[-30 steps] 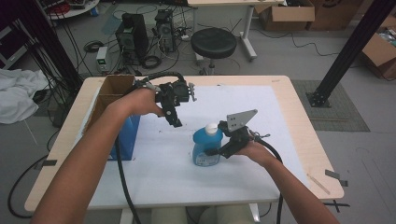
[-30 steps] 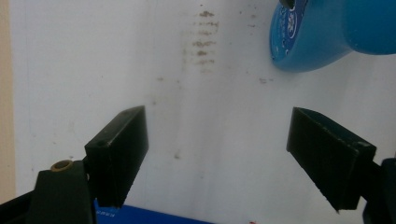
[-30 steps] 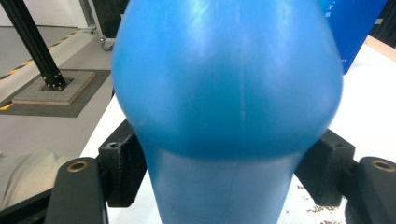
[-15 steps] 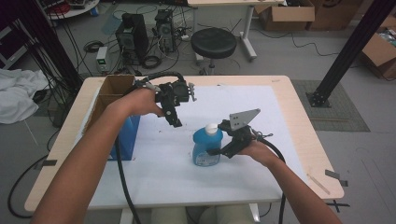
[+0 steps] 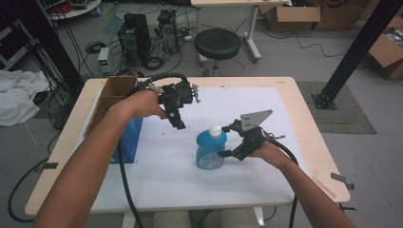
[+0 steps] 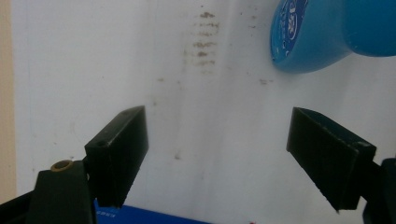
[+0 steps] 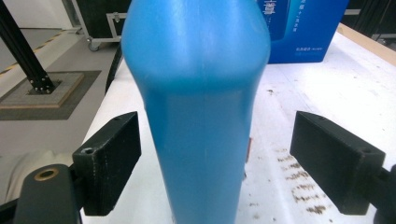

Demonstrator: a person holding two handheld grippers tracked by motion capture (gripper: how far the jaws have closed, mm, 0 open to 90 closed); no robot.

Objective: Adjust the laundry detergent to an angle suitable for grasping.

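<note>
blue bottle (image 5: 210, 149) stands upright on the white mat (image 5: 157, 180), right gripper (image 5: 231, 141) jaws just opened, pads clear either side — looks released. left gripper (image 5: 179, 124) hovers open over bare mat. placing probably done; withdrawal remains.

The high camera sits above my side and looks forward and down over the whole tabletop (image 5: 294, 123). My left claw's camera looks steeply down at the white cover, my right claw's level and close; all three share the blue bottle (image 5: 210, 151).
</note>
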